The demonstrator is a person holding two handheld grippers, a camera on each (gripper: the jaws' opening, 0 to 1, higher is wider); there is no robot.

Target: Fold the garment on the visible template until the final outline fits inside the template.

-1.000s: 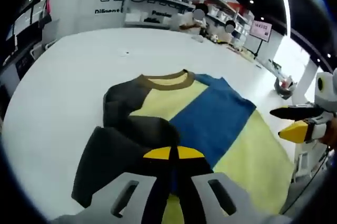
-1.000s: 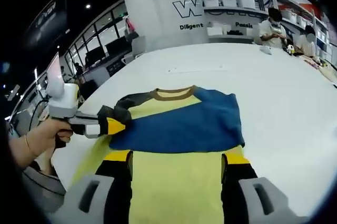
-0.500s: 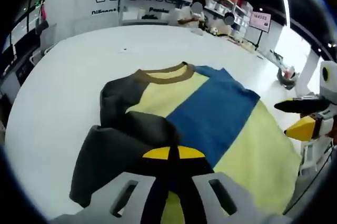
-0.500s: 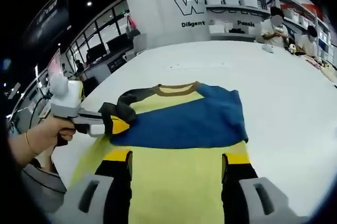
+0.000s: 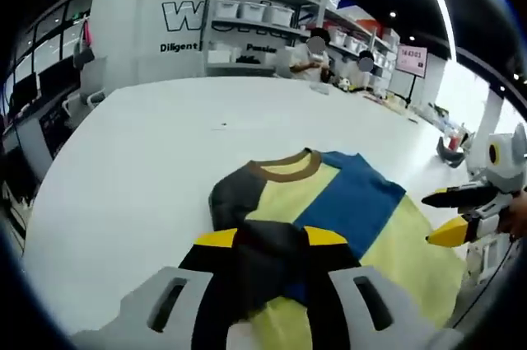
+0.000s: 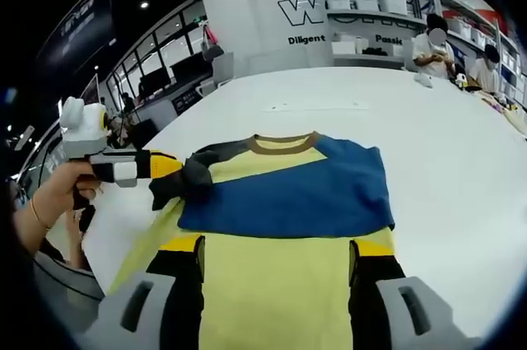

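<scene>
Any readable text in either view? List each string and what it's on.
"W": large outlined letter on the white back wall; the rest is cut off by the white shelving unit.
"Diligent": small dark word on that wall, under the big letter.
"Pass": partly hidden word at the shelving, unfinished.
Pink hanging sign: has print, too small to read.
Yellow, blue and grey garment: no text.

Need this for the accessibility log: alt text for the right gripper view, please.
A yellow, blue and dark grey shirt lies on a white table, one blue sleeve already folded across its chest. At the left, the left gripper, held in a person's hand, pinches the dark sleeve and lifts it. The right gripper's fingers stand apart over the yellow hem.
</scene>
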